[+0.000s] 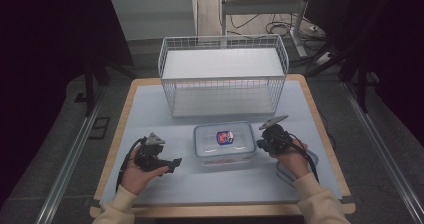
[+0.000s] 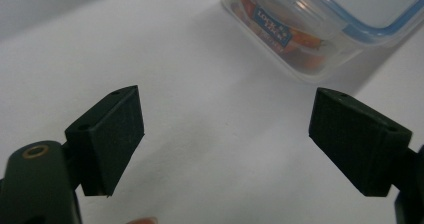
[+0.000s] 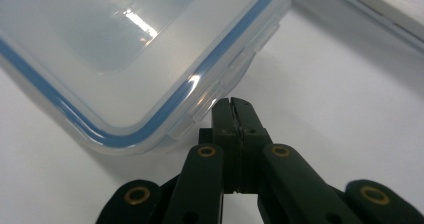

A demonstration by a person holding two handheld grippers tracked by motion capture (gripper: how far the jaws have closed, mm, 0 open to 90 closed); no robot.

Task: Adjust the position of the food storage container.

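Pale blue-grey tabletop [image 1: 150, 114] with a wooden rim, dark floor and cable-strewn background beyond. A white wire basket [image 1: 223, 74] stands at the far edge, centred. Nearer the front edge, at mid-table, sits a clear plastic food box [image 1: 224, 145] with a blue-sealed lid and a small label on top; orange contents show through its wall in the left gripper view [image 2: 305, 39].

Left gripper [image 1: 172, 164] — held by the left hand [image 1: 137, 176] toward the front-left of the tabletop, jaws wide apart and empty, aimed at the box's left side but well short of it. Right gripper [image 1: 260, 144] — jaws pressed together with nothing between them, their tip [image 3: 234, 106] set just beside, perhaps touching, a lid latch [image 3: 245, 59] on the box's right side.

Step in hand, as judged: working the side latch, either pressing it down or prying it up — which one cannot be told. The next move calls for a short, firm push with the closed tip, while the left gripper comes in to steady the box against sliding.
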